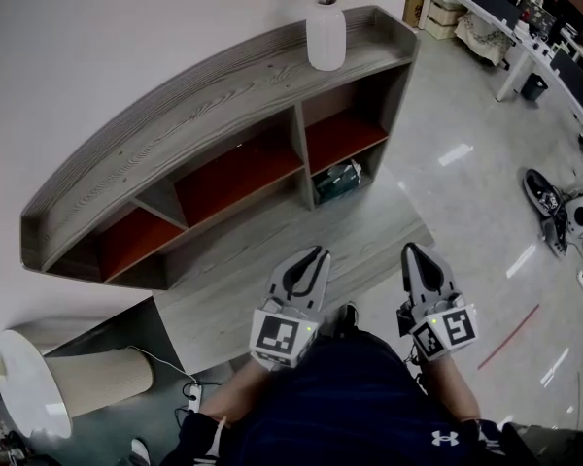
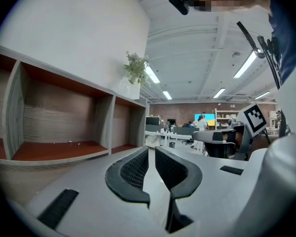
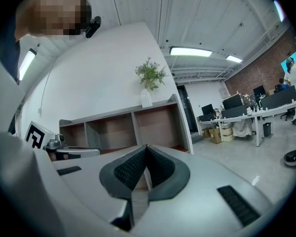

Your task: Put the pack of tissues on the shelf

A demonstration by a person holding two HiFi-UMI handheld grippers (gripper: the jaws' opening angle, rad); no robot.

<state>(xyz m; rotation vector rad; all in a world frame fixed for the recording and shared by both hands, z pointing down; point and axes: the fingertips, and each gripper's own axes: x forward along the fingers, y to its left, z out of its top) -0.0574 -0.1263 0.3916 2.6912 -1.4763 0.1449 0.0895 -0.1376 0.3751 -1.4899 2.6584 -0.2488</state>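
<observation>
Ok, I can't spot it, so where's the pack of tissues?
In the head view, the pack of tissues sits in the shelf's bottom right compartment, below the white vase on top.

You're standing on a glossy grey floor [image 1: 466, 202], facing a white wall [image 1: 97, 27]; white desks [image 3: 246, 116] are lining the right while ceiling strip lights [image 3: 190, 52] are glowing.

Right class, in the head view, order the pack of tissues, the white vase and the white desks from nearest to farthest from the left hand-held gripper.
1. Pack of tissues, low at the shelf's right end.
2. White vase, on the shelf top.
3. White desks, far back right.
</observation>
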